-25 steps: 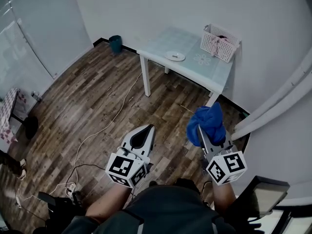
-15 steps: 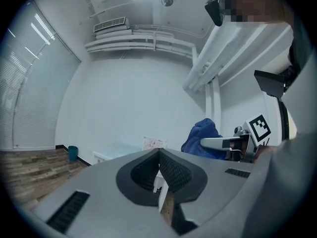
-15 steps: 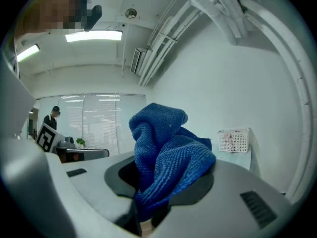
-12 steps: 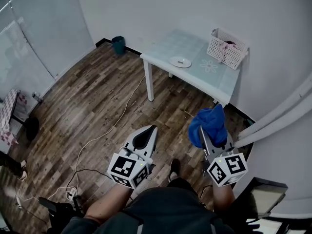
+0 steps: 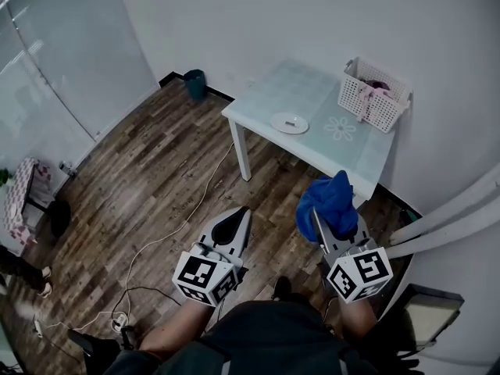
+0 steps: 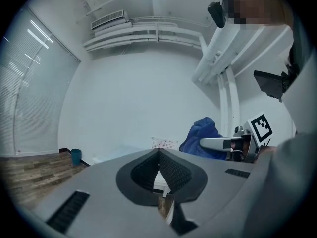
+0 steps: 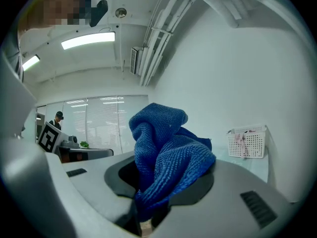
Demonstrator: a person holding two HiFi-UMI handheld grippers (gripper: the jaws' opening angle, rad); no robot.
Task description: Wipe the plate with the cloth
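Table (image 5: 306, 83) nearer now; right hand-held gripper (image 5: 328, 226) (jaws closed) clamps cloth (image 5: 330, 200).

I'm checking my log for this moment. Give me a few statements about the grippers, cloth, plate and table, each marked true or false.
1. The right gripper is shut on the cloth. True.
2. The left gripper is open. False: its jaws are together, with nothing between them.
3. The plate lies on the table. True.
4. The cloth touches the plate. False: it is held clear of the table.
5. The basket stands on the floor. False: it is on the table.
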